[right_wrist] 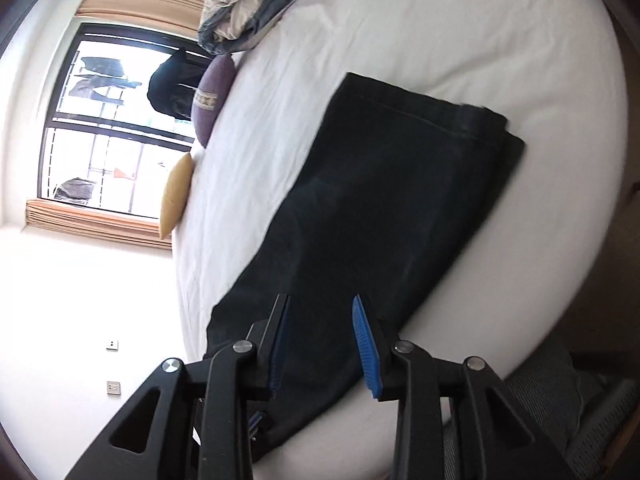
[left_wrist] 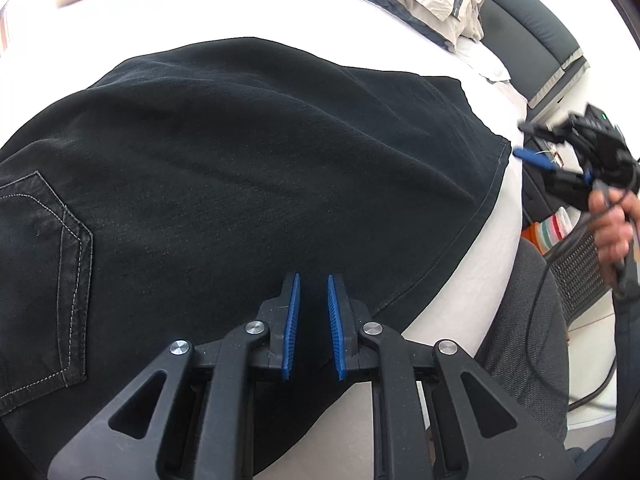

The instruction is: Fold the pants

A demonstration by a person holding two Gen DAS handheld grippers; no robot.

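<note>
Black pants (left_wrist: 248, 168) are spread flat on the bed (left_wrist: 476, 264), white sheet under them. Left tool (left_wrist: 313, 308) hangs right over the near edge of the pants, blue pads a little apart with nothing between them, back pocket (left_wrist: 48, 276) off to its left. Right tool (left_wrist: 532, 148) is out past the hem on the left tool's far right, off the bed edge, blurry there. From its own camera the right tool (right_wrist: 322, 336) has its fingers spread wide, holding nothing, pants (right_wrist: 380, 216) stretching away ahead of it. Purple pillow (right_wrist: 212, 96) and tan pillow (right_wrist: 176, 196) sit at the bed's far side, by the window (right_wrist: 104, 120)
</note>
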